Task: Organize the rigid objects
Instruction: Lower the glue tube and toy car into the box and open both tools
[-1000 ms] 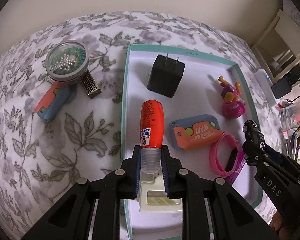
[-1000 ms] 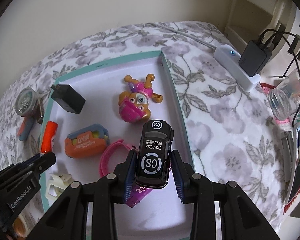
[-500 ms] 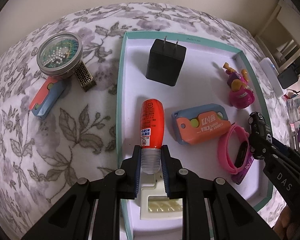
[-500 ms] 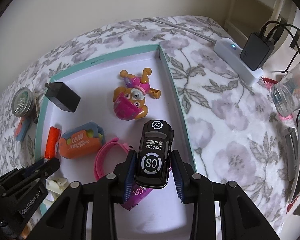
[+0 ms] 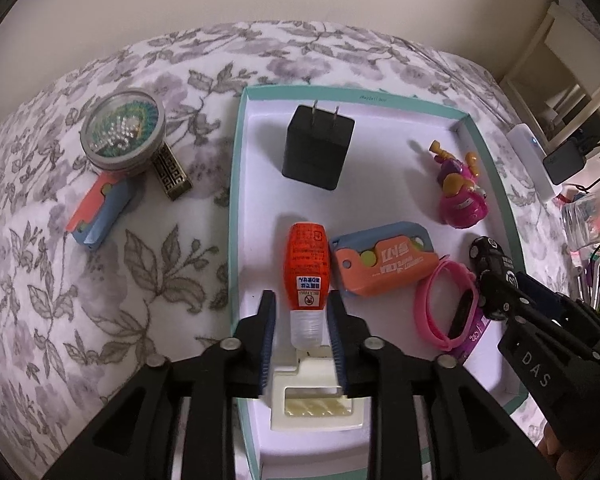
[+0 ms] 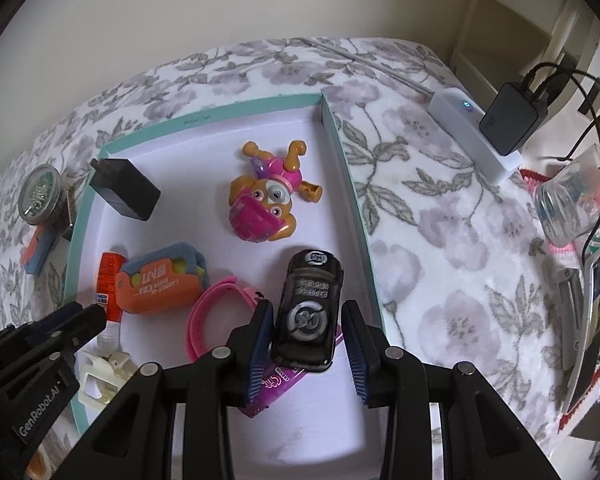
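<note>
- The left gripper (image 5: 300, 300) is held low over the near end of the tray (image 5: 236, 200). Its jaws have just been opening, and its pads stand off the clear cap of the orange bottle (image 5: 306, 256), which lies between them on the tray floor.
- The right gripper (image 6: 308, 308) is over the tray's near right corner. A gap shows beside the toy car (image 6: 308, 300), so the car is judged released. It is blurred and partly rests on a purple strip (image 6: 276, 384).
- "DAS" is read on the right gripper, "GenRobot.AI" on the left.
- A cream plastic clip (image 5: 316, 392) is seen at the tray's near edge, under the left jaws.
- In mid-tray a pink wristband (image 5: 432, 304) and an orange-blue toy (image 5: 384, 264) are seen, with "CARROT" readable upside down. The bottle label is too small to read and the car's roof print too blurred.
- In the far half of the tray, a pup figure (image 6: 260, 204) and a black plug (image 5: 316, 148) are already placed.
- Left of the tray, outside it, three things remain: a second orange-blue toy (image 5: 100, 212), a patterned block (image 5: 172, 170) and a round tin (image 5: 124, 132).
- The task is judged well over halfway, with those three still to be collected.
</note>
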`<act>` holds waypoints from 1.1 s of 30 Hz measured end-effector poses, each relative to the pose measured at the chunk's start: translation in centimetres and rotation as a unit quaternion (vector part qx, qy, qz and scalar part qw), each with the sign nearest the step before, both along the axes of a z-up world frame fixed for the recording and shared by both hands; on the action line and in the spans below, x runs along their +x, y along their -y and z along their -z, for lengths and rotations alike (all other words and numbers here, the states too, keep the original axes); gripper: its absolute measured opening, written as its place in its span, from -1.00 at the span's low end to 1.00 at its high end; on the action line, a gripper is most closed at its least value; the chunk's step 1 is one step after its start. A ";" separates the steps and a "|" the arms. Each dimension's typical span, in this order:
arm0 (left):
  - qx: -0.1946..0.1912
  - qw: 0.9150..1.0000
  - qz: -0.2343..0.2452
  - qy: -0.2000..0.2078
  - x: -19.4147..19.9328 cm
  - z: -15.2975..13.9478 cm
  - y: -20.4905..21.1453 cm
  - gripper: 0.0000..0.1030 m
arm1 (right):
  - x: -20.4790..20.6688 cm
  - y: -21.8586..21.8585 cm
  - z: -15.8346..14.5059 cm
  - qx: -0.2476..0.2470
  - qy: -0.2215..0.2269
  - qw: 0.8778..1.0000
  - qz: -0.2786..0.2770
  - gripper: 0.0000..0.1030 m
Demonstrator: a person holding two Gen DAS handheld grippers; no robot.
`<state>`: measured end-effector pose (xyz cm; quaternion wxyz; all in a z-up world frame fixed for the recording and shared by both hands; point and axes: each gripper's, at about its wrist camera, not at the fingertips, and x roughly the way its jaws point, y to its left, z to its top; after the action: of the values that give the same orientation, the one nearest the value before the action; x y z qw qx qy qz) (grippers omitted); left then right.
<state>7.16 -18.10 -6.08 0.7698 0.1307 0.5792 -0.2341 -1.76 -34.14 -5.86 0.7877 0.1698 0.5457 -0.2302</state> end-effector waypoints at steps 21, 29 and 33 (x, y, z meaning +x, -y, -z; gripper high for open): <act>-0.052 0.994 -0.070 0.065 2.1 -6.1 -3.8 -0.12 | -0.2 -1.1 -6.8 -0.015 0.105 0.994 -0.011 0.35; -0.048 0.992 -0.096 0.070 2.4 -6.0 -5.0 0.41 | 0.0 -1.6 -6.5 -0.011 0.107 0.994 -0.021 0.52; -0.056 0.991 -0.099 0.076 2.5 -6.2 -5.4 0.56 | -0.1 -1.7 -6.3 -0.012 0.110 0.994 -0.021 0.58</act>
<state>9.64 -12.74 0.12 0.8372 0.0466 0.5149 -0.1784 -1.82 -32.46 0.49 0.8494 0.1728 0.4568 -0.2000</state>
